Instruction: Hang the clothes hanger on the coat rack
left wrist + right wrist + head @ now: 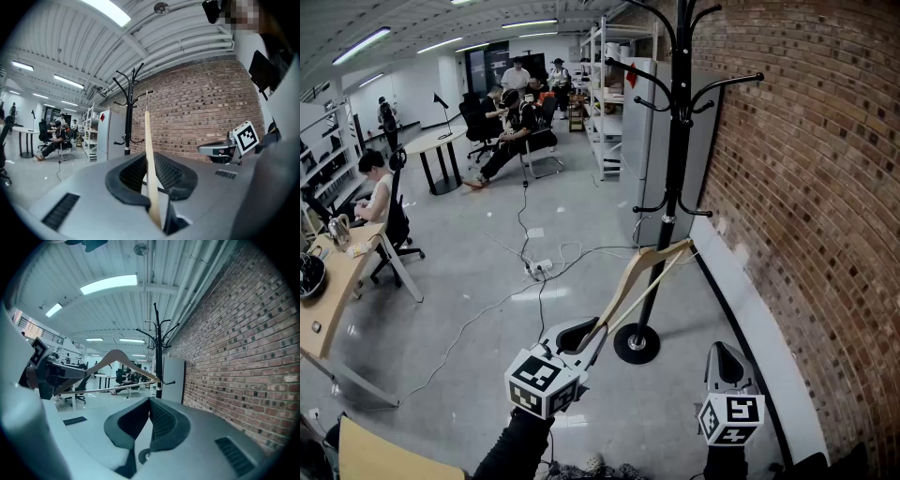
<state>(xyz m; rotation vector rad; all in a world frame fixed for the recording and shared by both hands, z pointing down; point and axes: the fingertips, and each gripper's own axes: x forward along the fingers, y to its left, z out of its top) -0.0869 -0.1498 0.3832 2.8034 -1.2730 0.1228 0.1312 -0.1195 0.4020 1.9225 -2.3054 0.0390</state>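
Observation:
In the head view a black coat rack (677,131) with curved hooks stands on a round base (637,343) beside the brick wall. My left gripper (581,331) is shut on one arm end of a pale wooden hanger (649,267), which slants up and right toward the rack's pole. The left gripper view shows the hanger (147,136) edge-on between the pads of the left gripper (150,159), with the rack (127,112) ahead. My right gripper (723,350) hangs lower right, shut and holding nothing. In the right gripper view its jaws (150,401) meet; the hanger (112,356) and rack (158,357) lie beyond.
A brick wall (806,187) with a white baseboard runs along the right. A white cabinet (652,141) and shelving (605,94) stand behind the rack. Cables and a power strip (541,267) lie on the floor. A wooden desk (328,295) is left; people sit farther back.

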